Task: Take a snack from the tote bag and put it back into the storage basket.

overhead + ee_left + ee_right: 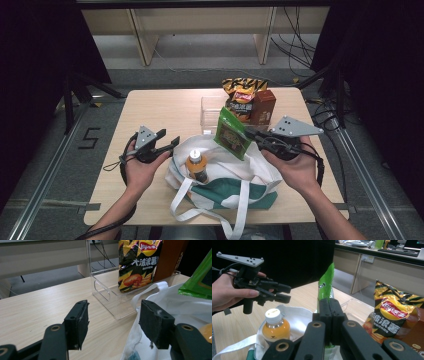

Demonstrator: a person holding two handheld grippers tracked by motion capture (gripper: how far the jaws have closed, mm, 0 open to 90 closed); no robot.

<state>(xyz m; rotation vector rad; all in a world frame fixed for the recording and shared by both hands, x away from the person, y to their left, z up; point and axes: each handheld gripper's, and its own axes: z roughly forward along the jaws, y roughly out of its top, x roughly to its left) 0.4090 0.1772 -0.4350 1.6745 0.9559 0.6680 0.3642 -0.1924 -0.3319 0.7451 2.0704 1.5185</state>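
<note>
Two hand-held grippers are seen above one light wooden worktop [150, 107]. The left hand-held gripper [169, 144] is held with its jaws standing well apart and nothing between them; in the left gripper view its two black pads [79, 322] frame bare worktop and the edge of the bag. The right hand-held gripper [251, 133] is clamped on one green snack packet [231, 134], which is held upright above the bag's open mouth, near its far right rim; in the right gripper view the packet [326, 285] is seen rising edge-on from between the closed jaws.

One white tote bag [225, 175] with a green patch is laid on the near half of the worktop, its two white straps trailing toward the near edge. One bottle of orange drink [196, 165] with a white cap is stood upright inside the bag.

One clear plastic bin [210, 112] is set on the far part of the worktop, just behind the bag. Two items are stood in its right part: one black-and-yellow crisp bag [241, 97] and one brown carton [263, 106], side by side and touching. The left part of the bin is seen bare in the left gripper view.
</note>
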